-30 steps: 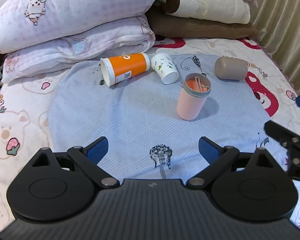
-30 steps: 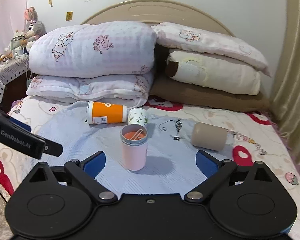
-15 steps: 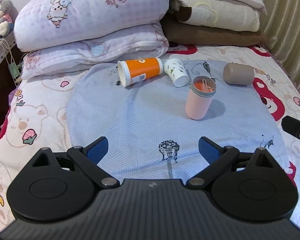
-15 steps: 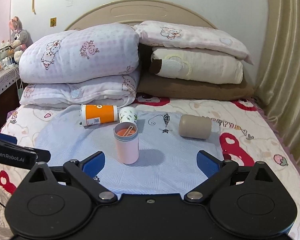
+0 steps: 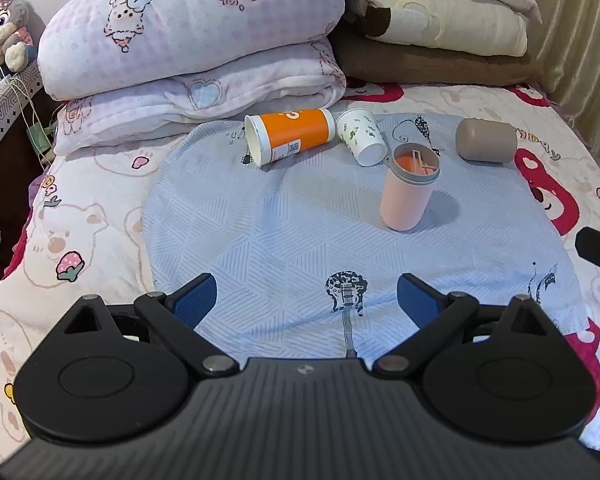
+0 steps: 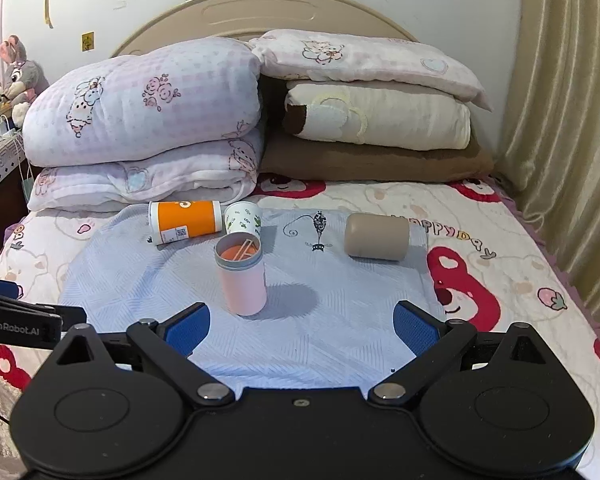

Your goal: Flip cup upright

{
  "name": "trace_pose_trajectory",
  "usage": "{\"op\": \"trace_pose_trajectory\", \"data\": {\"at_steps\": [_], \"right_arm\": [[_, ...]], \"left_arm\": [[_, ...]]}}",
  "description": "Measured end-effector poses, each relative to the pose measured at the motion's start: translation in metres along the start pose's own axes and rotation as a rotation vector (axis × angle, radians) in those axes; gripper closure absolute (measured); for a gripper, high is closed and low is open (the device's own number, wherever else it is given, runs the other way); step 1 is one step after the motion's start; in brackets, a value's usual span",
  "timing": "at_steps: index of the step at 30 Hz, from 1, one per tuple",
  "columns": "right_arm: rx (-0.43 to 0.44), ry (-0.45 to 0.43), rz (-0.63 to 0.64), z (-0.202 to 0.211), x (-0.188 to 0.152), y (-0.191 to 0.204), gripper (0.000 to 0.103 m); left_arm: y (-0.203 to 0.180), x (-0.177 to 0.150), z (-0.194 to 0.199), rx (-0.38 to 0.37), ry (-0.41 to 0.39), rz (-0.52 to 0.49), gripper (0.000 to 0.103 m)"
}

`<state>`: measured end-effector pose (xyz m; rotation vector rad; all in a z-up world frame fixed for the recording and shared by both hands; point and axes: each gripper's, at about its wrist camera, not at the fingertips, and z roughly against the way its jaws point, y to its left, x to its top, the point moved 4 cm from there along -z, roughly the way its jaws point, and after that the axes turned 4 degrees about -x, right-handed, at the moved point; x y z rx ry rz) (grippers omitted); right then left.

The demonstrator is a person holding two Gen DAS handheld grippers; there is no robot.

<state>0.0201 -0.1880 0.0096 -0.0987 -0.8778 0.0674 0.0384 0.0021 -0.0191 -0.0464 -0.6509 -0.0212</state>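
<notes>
Soft bedding under a pale blue cloth (image 5: 260, 240) carries the scene: the left claw (image 5: 306, 300) and right claw (image 6: 302, 330) hang wide apart and empty, well short of the cups. Beyond the upright pink cup (image 6: 242, 278), the orange cup (image 5: 290, 136), patterned cup (image 5: 360, 136) and taupe cup (image 6: 376, 237) lie toppled. Any grip risks rolling them, or a righted cup tipping on the yielding quilt.

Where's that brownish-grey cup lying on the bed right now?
The brownish-grey cup lies on its side at the right edge of the blue cloth, right of the upright pink cup in both views and in front of the brown pillow.
</notes>
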Motion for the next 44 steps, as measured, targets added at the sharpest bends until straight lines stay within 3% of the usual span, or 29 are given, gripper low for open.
{"op": "trace_pose_trajectory", "data": {"at_steps": [24,44], "right_arm": [[-0.047,-0.026,0.007,0.001,0.001,-0.005,0.003],[-0.054,0.002,0.022,-0.005,-0.001,-0.006,0.003]], "left_arm": [[0.008,-0.002,-0.001,0.014,0.019,0.042,0.005],[0.011,-0.004,-0.004,0.023,0.05,0.045,0.005]]}}
